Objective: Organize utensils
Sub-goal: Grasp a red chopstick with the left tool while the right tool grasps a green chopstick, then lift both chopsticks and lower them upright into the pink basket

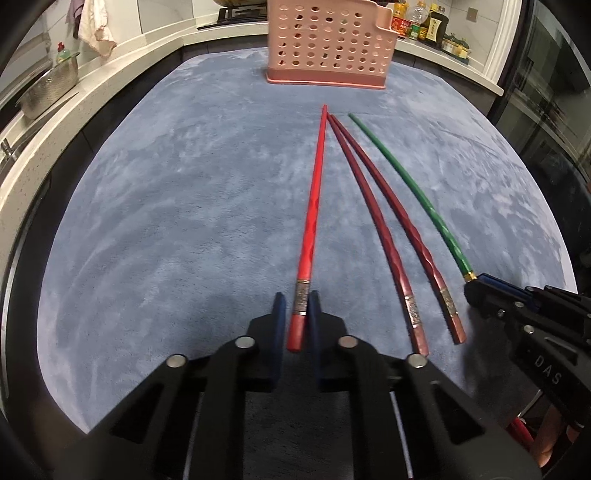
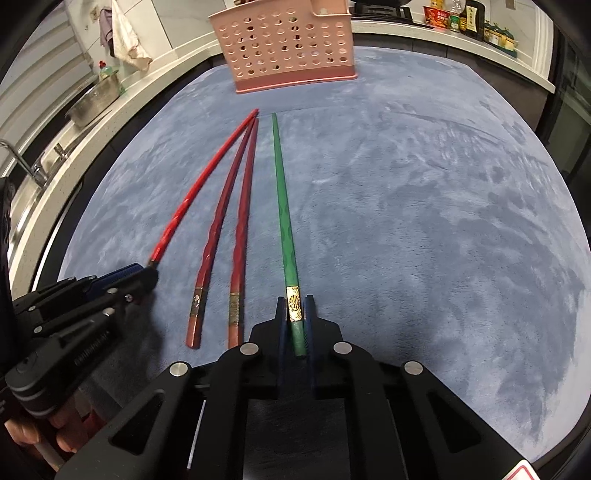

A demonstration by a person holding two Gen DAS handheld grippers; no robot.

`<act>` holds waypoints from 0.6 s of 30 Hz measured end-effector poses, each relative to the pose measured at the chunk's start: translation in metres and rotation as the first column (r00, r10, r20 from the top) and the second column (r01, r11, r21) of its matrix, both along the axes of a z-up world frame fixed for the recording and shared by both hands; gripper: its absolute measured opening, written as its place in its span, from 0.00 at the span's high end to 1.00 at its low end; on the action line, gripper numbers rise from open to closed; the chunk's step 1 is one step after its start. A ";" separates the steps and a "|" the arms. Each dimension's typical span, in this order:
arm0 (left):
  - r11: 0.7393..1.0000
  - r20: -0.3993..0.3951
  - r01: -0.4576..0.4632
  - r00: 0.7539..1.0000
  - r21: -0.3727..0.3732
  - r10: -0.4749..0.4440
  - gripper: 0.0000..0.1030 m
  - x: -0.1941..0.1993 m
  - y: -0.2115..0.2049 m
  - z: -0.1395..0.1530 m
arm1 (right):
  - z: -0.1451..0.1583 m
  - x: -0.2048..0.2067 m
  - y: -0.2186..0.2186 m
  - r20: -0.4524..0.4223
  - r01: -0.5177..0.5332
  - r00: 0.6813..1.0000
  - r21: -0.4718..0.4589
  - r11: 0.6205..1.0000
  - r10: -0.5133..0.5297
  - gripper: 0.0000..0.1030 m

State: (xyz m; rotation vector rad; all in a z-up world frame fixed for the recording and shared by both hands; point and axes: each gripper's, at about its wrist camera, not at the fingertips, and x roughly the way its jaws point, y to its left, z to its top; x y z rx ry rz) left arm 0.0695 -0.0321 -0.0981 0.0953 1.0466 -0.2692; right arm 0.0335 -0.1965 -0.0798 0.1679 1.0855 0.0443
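Observation:
Four chopsticks lie fanned on a blue-grey mat (image 1: pixel 177 192), tips toward a pink perforated basket (image 1: pixel 325 40) at the far edge. My left gripper (image 1: pixel 296 303) is shut on the thick end of the bright red chopstick (image 1: pixel 314 206). Two dark red chopsticks (image 1: pixel 394 258) lie free between the grippers. My right gripper (image 1: pixel 474 284) holds the gold-banded end of the green chopstick (image 1: pixel 424 199). In the right wrist view, the right gripper (image 2: pixel 294 307) is shut on the green chopstick (image 2: pixel 282 206). The left gripper (image 2: pixel 147 273) grips the red chopstick (image 2: pixel 192 199), beside the dark red pair (image 2: pixel 242 229) and below the basket (image 2: pixel 284 48).
A white counter curves around the mat (image 2: pixel 424 203). A steel colander (image 1: pixel 48 88) sits on it at the left by a faucet (image 2: pixel 26 162). Sauce bottles (image 1: pixel 424 24) stand at the back right. A cloth (image 1: pixel 96 29) hangs at the back left. A hand (image 2: pixel 22 432) holds the left gripper's handle.

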 end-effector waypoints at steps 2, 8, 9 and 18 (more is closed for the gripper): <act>1.000 -0.004 -0.001 1.000 -0.006 0.001 0.91 0.001 0.001 0.000 | 0.001 0.000 -0.001 0.001 0.006 1.000 0.002 1.000 -0.006 0.93; 1.000 0.002 -0.012 1.000 -0.023 0.012 0.93 0.002 0.004 0.009 | 0.014 0.000 -0.009 0.025 0.021 0.999 0.016 1.000 -0.021 0.93; 0.999 0.008 -0.014 1.000 -0.029 0.014 0.93 0.002 0.005 0.013 | 0.020 0.001 -0.010 0.037 0.022 0.999 0.022 1.000 -0.023 0.93; 0.994 0.088 -0.034 0.995 -0.107 0.043 0.93 0.008 0.013 0.066 | 0.070 0.001 -0.016 0.145 0.030 0.989 0.066 0.997 -0.039 0.93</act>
